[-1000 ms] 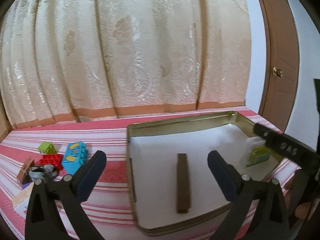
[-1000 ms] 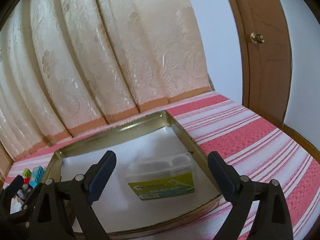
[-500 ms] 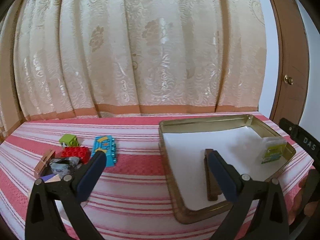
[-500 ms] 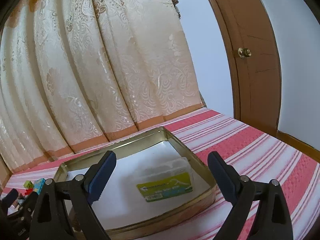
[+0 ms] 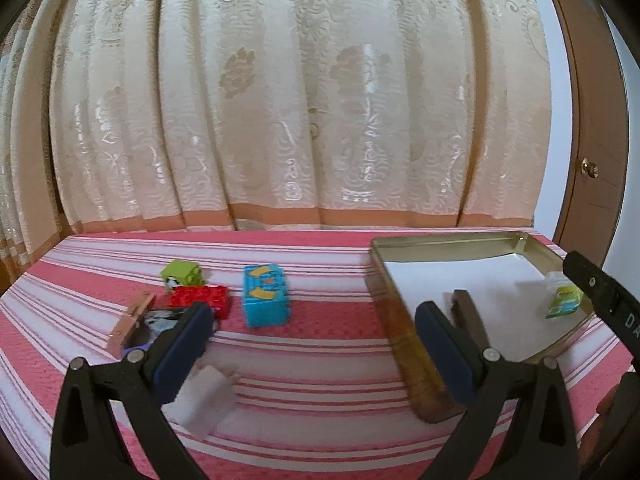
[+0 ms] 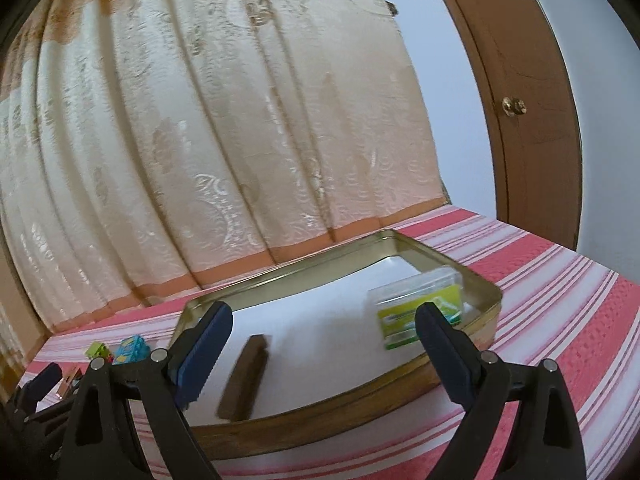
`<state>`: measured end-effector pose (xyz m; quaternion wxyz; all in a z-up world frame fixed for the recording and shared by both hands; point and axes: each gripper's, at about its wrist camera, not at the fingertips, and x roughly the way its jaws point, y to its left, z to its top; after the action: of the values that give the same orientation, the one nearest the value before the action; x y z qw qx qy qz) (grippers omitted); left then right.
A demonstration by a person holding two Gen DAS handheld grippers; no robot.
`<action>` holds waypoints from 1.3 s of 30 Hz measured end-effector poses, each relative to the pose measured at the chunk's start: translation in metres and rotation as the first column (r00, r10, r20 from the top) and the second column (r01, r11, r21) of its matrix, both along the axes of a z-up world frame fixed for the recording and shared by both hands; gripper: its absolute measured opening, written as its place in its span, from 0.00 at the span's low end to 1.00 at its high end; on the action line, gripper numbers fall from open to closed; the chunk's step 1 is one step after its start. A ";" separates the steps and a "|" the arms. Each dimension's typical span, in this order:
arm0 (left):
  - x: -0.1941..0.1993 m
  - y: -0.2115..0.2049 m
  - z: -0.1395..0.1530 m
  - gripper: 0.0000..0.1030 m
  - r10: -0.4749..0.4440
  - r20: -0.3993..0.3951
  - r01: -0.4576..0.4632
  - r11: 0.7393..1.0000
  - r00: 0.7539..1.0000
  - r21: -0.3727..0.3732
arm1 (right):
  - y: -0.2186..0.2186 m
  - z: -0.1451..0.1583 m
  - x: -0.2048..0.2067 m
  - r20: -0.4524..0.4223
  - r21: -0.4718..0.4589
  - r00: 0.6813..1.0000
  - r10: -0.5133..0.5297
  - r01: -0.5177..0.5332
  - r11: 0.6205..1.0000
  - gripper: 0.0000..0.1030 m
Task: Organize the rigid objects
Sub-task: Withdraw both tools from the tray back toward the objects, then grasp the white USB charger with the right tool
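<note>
A gold metal tin (image 5: 404,316) (image 6: 360,392) with a white lining holds a brown bar (image 5: 470,316) (image 6: 244,372) and a clear box with a green label (image 5: 564,300) (image 6: 420,308). On the striped cloth to its left lie a blue block (image 5: 265,295), a red brick (image 5: 200,298), a green brick (image 5: 181,273), a wooden clip (image 5: 130,326) and a white card (image 5: 200,396). My left gripper (image 5: 312,344) is open and empty, above the cloth between the toys and the tin. My right gripper (image 6: 320,344) is open and empty, above the tin's near edge.
A cream patterned curtain (image 5: 300,100) hangs behind the table. A brown wooden door with a brass knob (image 6: 514,106) stands at the right. The red-and-white striped cloth (image 5: 300,360) covers the whole table.
My left gripper has swung left, from over the tin to over the cloth near the toys. My right gripper has pulled back and turned left; the brown bar has come into its view.
</note>
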<state>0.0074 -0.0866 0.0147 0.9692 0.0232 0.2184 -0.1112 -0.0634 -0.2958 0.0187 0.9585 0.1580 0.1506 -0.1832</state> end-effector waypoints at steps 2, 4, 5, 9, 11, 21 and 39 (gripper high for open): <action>-0.001 0.008 0.001 0.99 0.007 0.008 -0.007 1.000 1.000 0.006 | 0.010 0.000 0.001 -0.002 -0.002 1.000 0.014 -0.014 1.000 0.92; -0.001 0.017 0.001 0.99 0.014 0.016 -0.014 1.000 1.000 0.011 | 0.021 0.000 0.003 -0.008 -0.001 1.000 0.029 -0.029 1.000 0.92; -0.001 0.022 0.001 0.99 0.019 0.018 -0.019 1.000 1.000 0.012 | 0.025 0.000 0.004 -0.010 0.002 0.999 0.035 -0.035 0.999 0.92; 0.002 0.047 0.001 0.99 0.039 0.011 -0.039 0.999 0.999 0.004 | 0.044 -0.001 0.010 -0.020 0.008 0.997 0.075 -0.075 0.997 0.92; 0.005 0.059 0.001 0.99 0.053 0.006 -0.053 0.999 0.999 -0.002 | 0.056 -0.002 0.013 -0.024 0.005 0.995 0.097 -0.097 0.995 0.92; 0.021 0.135 -0.002 0.99 0.142 -0.012 -0.142 0.990 0.990 0.003 | 0.108 -0.006 0.031 -0.100 -0.002 0.973 0.210 -0.211 0.977 0.92; 0.048 0.213 -0.012 0.99 0.297 -0.103 -0.300 0.954 0.949 -0.014 | 0.202 -0.026 0.067 -0.278 0.038 0.871 0.405 -0.412 0.910 0.93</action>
<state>0.0550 0.1261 0.0023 0.9630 -0.0298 0.2660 0.0324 0.0034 -0.0938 -0.0069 0.9462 0.0843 0.3123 0.0013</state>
